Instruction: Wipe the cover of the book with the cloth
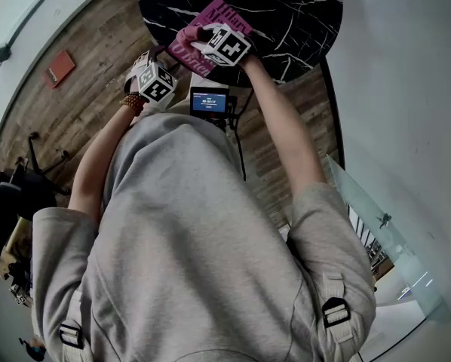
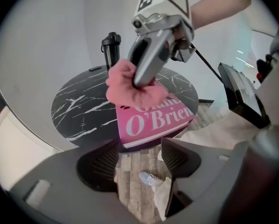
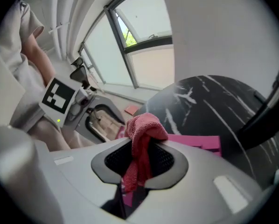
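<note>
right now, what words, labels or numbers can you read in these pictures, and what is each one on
"O'Brien": large white letters on the pink book cover, in the left gripper view.
Word above it: mostly hidden under the pink cloth, not readable.
Small dark screen below the table edge: lit characters, too small to read.

book (image 2: 153,125): pink, flat, table (image 2: 79,111) edge | cloth (image 2: 125,84): pink, bunched over cover

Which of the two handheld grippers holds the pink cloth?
The right gripper: its fingers are shut on the pink cloth at the pink book, while the fingers of the left gripper stand open and empty.
</note>
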### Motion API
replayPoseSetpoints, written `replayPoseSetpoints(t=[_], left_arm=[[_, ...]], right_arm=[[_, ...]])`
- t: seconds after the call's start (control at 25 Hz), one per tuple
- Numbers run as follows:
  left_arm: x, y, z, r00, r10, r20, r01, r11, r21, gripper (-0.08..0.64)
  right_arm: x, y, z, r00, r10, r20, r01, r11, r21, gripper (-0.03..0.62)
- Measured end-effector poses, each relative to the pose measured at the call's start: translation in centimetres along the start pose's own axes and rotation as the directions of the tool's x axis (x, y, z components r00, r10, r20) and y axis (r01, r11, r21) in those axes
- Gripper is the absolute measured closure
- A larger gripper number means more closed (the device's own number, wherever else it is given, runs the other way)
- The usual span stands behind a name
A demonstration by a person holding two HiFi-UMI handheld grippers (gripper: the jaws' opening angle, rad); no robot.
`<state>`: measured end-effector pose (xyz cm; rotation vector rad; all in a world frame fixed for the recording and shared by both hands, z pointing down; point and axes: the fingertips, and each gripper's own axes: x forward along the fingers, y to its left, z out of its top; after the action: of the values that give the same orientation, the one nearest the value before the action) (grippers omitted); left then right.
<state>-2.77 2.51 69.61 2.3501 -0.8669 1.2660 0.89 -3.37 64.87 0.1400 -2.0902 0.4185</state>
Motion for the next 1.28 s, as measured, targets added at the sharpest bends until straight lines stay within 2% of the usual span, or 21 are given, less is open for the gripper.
replayPoseSetpoints(t=[0.08,0.2,0.36,0.48,0.64,0.84,1.0,1.28], left_arm=[[-0.1,0.2,-0.3,1.000,0.006,0.000,-0.006,1.000,-0.015,0.273],[-0.3,0.5,-0.4,1.000,0.020,0.003,-0.020,0.999,-0.045,0.275],[-0.2,0.9,-0.3,0.999,0.037,0.006,-0.037,0.995,-0.089,0.276],[-0.1,1.1,-0.2,0.999,0.048,0.003,-0.047,0.994,-0.101,0.288],[0.1,1.2,0.1,0.998,0.055,0.002,-0.055,0.994,-0.095,0.287],[0.2,1.1,0.0,0.999,0.050,-0.013,-0.051,0.996,-0.079,0.284],[0.3,1.2,-0.1,0.999,0.046,-0.014,-0.047,0.996,-0.078,0.282],[0.3,1.2,0.0,0.999,0.044,-0.008,-0.045,0.997,-0.070,0.282]], right_arm=[[-1.8,-4.2,0.6,0.994,-0.105,0.034,0.103,0.994,0.048,0.489],[-3.7,-9.9,0.3,0.971,-0.239,0.003,0.238,0.968,0.080,0.489],[-4.1,-14.4,-0.5,0.941,-0.330,-0.072,0.335,0.937,0.094,0.489],[-2.9,-15.4,-1.0,0.942,-0.320,-0.106,0.333,0.931,0.148,0.488],[-2.3,-15.5,-1.4,0.930,-0.342,-0.131,0.361,0.916,0.175,0.492],[-1.7,-14.2,-1.3,0.926,-0.344,-0.153,0.365,0.921,0.139,0.495],[-0.9,-11.9,-0.5,0.939,-0.314,-0.144,0.328,0.940,0.093,0.495],[0.1,-9.1,-0.5,0.948,-0.287,-0.136,0.298,0.952,0.074,0.495]])
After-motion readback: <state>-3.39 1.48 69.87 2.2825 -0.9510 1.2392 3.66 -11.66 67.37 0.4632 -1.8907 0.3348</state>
